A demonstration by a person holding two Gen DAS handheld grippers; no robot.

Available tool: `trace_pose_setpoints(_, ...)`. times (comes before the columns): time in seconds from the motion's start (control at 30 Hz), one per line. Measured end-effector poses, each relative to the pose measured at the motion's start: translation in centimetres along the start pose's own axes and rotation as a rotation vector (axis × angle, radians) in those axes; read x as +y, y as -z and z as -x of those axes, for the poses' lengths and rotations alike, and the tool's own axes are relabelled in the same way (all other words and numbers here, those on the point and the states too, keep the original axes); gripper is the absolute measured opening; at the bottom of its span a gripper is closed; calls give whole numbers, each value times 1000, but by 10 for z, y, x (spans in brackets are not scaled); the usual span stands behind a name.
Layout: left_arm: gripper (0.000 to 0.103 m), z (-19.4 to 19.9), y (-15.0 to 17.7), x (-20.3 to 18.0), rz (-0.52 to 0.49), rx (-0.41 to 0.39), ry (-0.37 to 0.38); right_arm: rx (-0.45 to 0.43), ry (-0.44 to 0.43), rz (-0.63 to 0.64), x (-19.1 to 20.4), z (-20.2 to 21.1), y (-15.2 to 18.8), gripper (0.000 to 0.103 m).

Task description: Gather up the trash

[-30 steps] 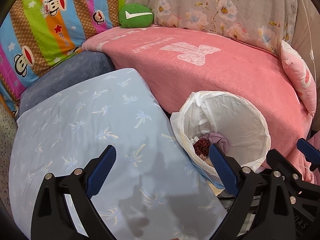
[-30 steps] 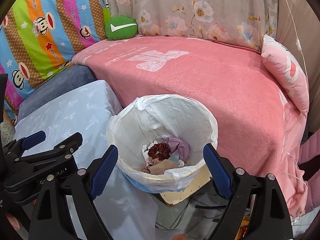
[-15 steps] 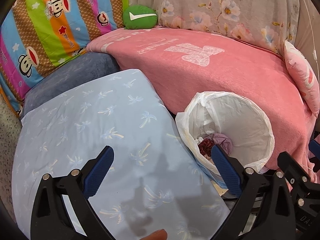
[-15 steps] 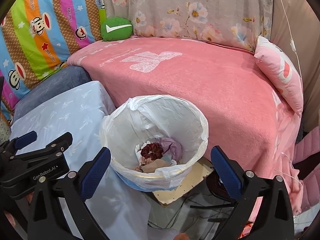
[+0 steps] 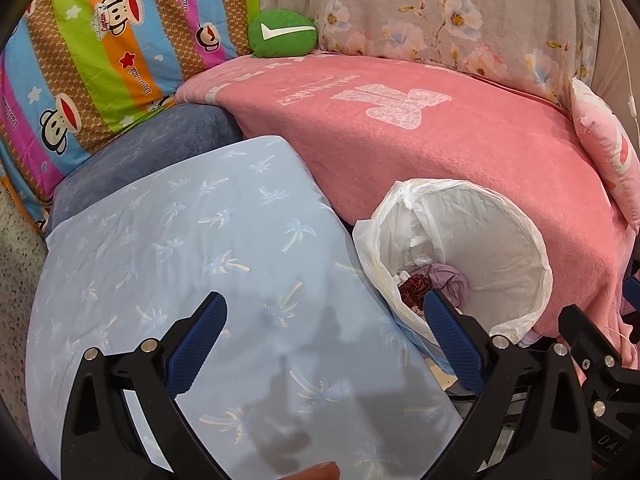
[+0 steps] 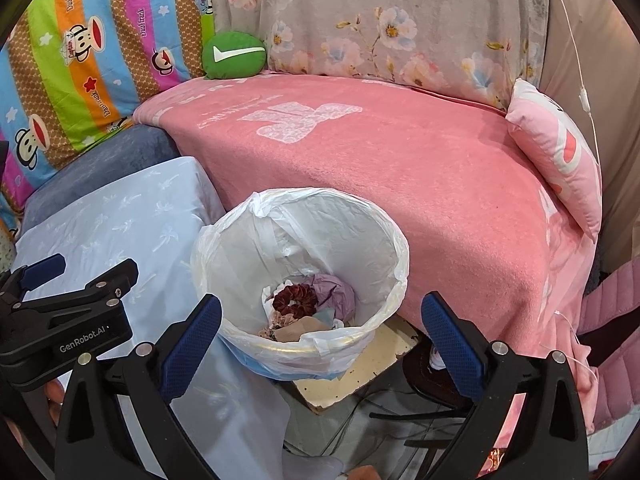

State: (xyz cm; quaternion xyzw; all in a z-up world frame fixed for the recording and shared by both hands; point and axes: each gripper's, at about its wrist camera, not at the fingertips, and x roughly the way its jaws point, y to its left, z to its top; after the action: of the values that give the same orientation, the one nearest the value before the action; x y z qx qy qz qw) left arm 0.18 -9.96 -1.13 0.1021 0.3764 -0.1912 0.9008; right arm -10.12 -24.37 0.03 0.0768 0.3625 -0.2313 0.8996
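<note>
A round bin lined with a white plastic bag (image 6: 304,236) (image 5: 504,236) stands between the pale blue cloth and the pink bed. Inside lie a dark red scrunchie (image 6: 294,300) (image 5: 414,286), a crumpled mauve tissue (image 6: 334,290) (image 5: 450,280) and beige scraps. My right gripper (image 6: 322,334) hangs open above the bin's near rim, nothing between its blue pads. My left gripper (image 5: 326,340) is open over the blue cloth, left of the bin, and holds nothing; its body shows at the left of the right wrist view.
A pale blue cloth with palm prints (image 5: 192,264) covers a low surface at left. The pink blanket (image 6: 400,168) spreads behind the bin, with a green round cushion (image 6: 234,55), a striped monkey quilt (image 5: 100,52) and a pink pillow (image 6: 560,148). Cardboard and cables lie below the bin.
The right gripper's jaws have spread wider around the bin's near rim. Both views shifted only slightly; the bin's contents are the same.
</note>
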Motion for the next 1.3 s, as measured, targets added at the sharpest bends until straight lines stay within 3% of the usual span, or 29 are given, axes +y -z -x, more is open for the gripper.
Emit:
trace_pose_setpoints(0.53, 95, 0, 7, 5, 69, 15, -21, 20, 19, 20, 2, -1, 7, 98)
trace_pose_setpoints(1.3, 95, 1, 12, 0, 40, 26, -38, 32, 24, 16, 1, -1, 11, 98)
